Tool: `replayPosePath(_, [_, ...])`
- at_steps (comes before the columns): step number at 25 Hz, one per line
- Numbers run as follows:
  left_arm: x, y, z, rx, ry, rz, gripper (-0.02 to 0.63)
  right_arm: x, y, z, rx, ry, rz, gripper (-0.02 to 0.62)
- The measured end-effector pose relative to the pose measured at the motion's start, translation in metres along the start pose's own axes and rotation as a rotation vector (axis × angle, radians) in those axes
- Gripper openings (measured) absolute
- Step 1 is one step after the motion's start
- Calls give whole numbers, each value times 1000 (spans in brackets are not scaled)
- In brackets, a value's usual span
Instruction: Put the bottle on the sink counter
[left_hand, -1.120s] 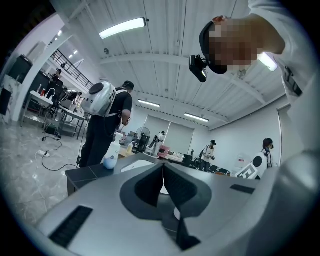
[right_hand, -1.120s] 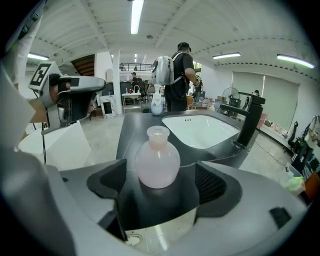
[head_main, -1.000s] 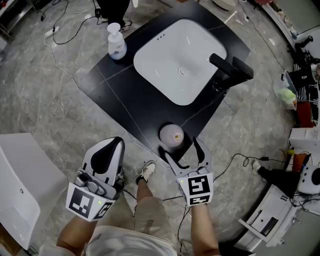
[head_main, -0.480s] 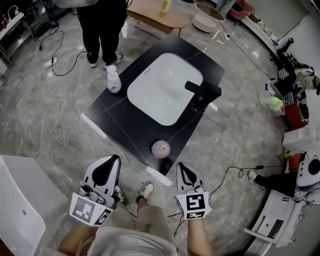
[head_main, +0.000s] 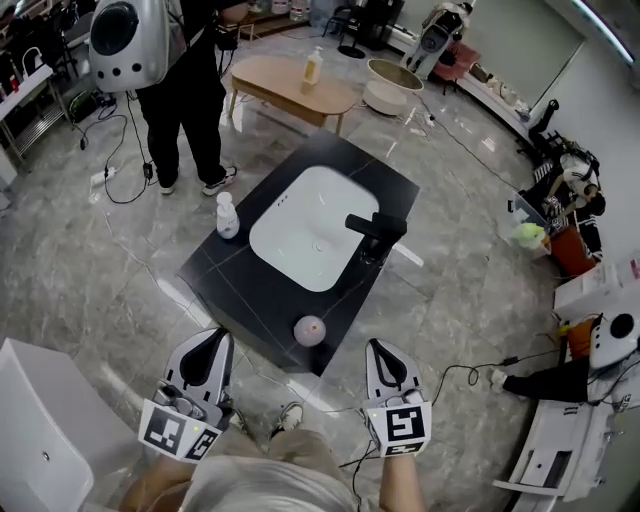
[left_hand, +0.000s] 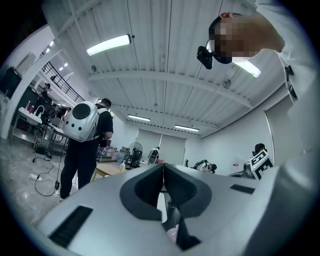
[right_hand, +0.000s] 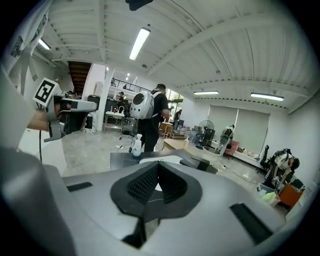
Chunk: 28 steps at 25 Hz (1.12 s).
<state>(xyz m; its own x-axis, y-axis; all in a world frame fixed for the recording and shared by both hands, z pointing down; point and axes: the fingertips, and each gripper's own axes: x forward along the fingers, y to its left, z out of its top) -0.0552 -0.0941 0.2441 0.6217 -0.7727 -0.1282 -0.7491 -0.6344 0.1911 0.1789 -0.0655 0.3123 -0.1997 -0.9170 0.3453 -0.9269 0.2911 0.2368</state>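
Observation:
The bottle (head_main: 309, 330), round and pale pink seen from above, stands on the near corner of the black sink counter (head_main: 240, 285). No gripper touches it. My right gripper (head_main: 384, 349) hangs shut and empty a little nearer me and to the right of the bottle. My left gripper (head_main: 214, 340) is shut too, off the counter's near left edge. In the right gripper view the jaws of the right gripper (right_hand: 157, 167) meet with nothing between them. The left gripper view shows the left gripper (left_hand: 163, 168) shut as well.
A white basin (head_main: 305, 240) with a black faucet (head_main: 376, 228) fills the counter's middle. A soap pump bottle (head_main: 228, 216) stands at its left corner. A person with a silver backpack (head_main: 128, 40) stands beyond. A wooden table (head_main: 290, 85), cables and equipment (head_main: 585, 345) ring the floor.
The right gripper's jaws, open just short of the bottle a second ago, have shut empty. Both grippers have drawn back from the counter, which now looks smaller and farther.

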Motion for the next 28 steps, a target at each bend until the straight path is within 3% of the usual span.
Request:
replayPosePath(6, [-7,4,36,2,-56,25,17,-25,-6,50,-64,-85,-4,11])
replayPosePath(14, [-23,11,77,22,-119,63,17,-54,-11,98,-74,-179,-23,11])
replayPosePath(28, [-54,15,88,12,-140,139,17,-93,-19,106,-88,-204,-48,11])
